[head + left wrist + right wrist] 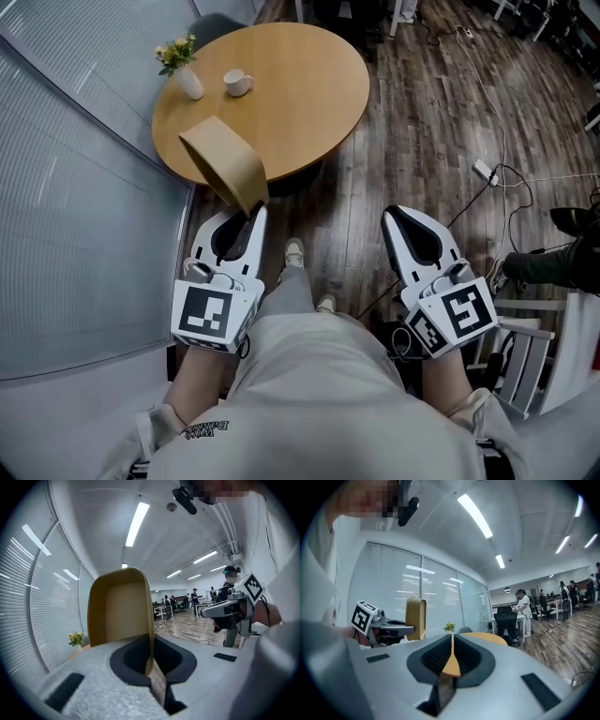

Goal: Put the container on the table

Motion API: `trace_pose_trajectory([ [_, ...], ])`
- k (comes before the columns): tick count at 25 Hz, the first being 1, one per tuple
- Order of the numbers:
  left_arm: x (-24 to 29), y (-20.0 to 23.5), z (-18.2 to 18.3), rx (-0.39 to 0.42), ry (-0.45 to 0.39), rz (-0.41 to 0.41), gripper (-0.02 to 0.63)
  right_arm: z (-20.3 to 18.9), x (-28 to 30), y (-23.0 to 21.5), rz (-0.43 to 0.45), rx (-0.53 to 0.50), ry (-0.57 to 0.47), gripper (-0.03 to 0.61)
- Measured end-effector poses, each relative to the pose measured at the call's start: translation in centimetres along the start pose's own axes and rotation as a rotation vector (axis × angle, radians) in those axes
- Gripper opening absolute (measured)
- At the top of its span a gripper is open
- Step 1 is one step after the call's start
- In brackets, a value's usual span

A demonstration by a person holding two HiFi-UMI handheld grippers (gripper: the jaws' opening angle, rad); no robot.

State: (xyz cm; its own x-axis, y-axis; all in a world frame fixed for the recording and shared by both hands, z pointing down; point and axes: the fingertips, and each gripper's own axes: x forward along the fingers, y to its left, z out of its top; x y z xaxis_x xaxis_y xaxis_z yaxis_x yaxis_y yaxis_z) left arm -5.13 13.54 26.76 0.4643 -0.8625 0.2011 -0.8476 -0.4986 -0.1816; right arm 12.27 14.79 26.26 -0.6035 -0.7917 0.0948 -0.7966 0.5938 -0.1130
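Container [225, 164], tan and open-topped, is pinched by one side wall in the left hand-held gripper [255, 214]. It stands tilted just ahead of the jaw tips, seen against the near edge of the round table [309, 103]. Right hand-held gripper [392, 216] is pressed together on nothing, well to the left one's right. Cup [236, 82] and flower vase [187, 80] sit beyond the container.
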Motion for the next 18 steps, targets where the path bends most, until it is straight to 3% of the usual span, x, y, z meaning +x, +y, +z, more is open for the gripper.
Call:
trace_pose_trajectory([
  [18, 3.4, 4.7, -2.3, -0.053, 0.020, 0.000, 0.028, -0.7, 5.8, -1.1, -0.003, 0.001, 0.046, 0.037],
])
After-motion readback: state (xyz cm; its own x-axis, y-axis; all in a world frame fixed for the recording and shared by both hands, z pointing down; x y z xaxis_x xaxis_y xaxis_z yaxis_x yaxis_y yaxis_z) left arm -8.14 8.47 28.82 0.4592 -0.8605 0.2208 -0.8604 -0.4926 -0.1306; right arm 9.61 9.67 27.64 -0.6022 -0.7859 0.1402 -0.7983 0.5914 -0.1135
